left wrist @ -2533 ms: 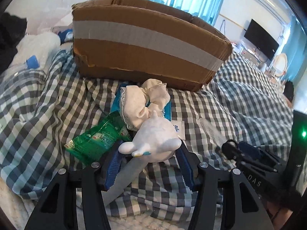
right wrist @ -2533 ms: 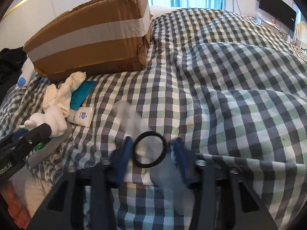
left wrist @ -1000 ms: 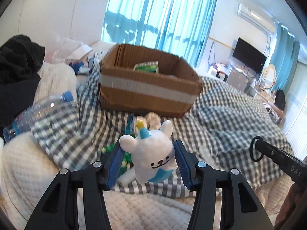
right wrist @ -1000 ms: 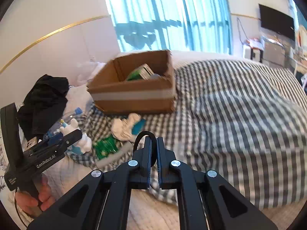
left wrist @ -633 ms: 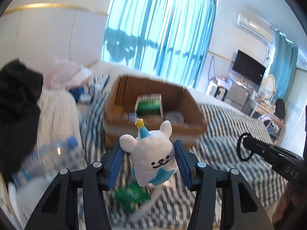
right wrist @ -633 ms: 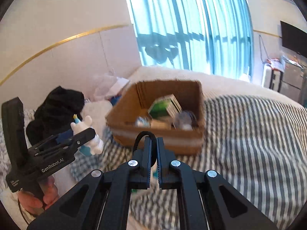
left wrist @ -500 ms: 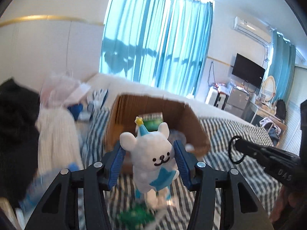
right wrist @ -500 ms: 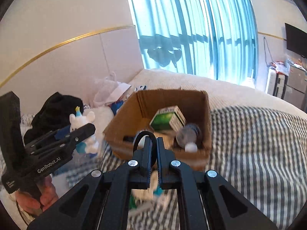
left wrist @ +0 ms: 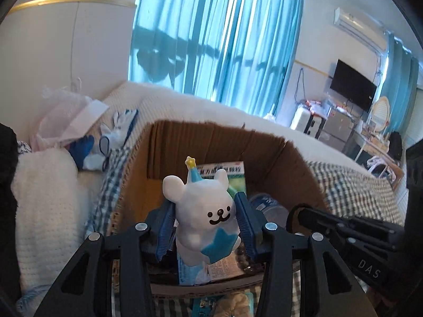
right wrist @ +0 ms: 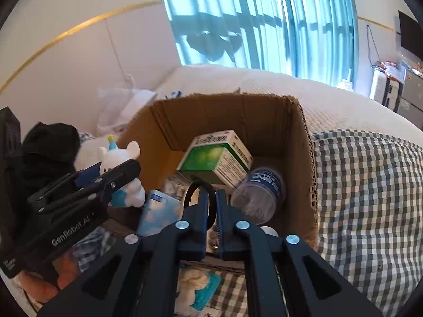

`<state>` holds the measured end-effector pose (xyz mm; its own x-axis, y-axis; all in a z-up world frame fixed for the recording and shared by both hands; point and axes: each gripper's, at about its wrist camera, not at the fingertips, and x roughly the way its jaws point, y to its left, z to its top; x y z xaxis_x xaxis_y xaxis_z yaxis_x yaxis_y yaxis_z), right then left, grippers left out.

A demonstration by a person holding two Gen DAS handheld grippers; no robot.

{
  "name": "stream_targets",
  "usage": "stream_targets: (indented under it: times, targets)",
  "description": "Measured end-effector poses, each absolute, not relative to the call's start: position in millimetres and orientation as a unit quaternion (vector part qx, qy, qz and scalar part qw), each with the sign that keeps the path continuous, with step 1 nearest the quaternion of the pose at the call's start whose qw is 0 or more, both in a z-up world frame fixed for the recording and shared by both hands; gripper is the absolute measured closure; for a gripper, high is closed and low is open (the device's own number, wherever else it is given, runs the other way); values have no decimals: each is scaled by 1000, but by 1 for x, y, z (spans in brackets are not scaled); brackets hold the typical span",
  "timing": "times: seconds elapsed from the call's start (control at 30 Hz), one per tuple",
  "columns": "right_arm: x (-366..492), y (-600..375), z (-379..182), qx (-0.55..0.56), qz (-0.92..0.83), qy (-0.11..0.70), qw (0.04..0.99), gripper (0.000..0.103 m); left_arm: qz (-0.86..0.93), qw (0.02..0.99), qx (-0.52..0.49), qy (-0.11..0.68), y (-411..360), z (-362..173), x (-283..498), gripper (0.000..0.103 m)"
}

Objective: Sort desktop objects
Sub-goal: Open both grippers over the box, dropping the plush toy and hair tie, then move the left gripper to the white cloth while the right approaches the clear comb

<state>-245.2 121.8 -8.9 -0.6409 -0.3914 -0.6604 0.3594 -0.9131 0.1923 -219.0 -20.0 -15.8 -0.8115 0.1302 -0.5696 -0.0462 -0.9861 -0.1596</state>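
Holding the white bear toy (left wrist: 205, 212) pinched in my left gripper (left wrist: 205, 223) over the cardboard box (right wrist: 296, 121). Only my right-wrist view shows the right gripper (right wrist: 212, 206) parting around a black ring (right wrist: 191, 194), probably still touching, above the bottle (right wrist: 260, 194).

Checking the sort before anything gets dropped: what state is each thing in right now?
White bear toy: clamped in left gripper, upright, above the box.
Black ring: between right gripper jaws, which are opening.
Cardboard box: open-topped, partly filled.
Green carton: tilted, inside.
Plastic bottle: lying inside.
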Motion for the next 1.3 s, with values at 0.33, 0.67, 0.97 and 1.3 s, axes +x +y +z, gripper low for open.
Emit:
stream_targets:
  times: [0.33,0.67,0.97,1.3]
  targets:
    - [-221,137,31,357,-917,-11,178,47,952,-12,-304,-39,-19,6,-197,3]
    - [-122,173,120,293,-943,-12,157,43,958,-26,-280,-64,-31,83,-113,0]
    - [-40,211,126,285,-949,-24,136,42,947,-27,-308,-85,-25,90,-43,0]
    - [-12,225,24,329,-938,-3,107,42,937,-42,-339,-68,-8,4,-5,0]
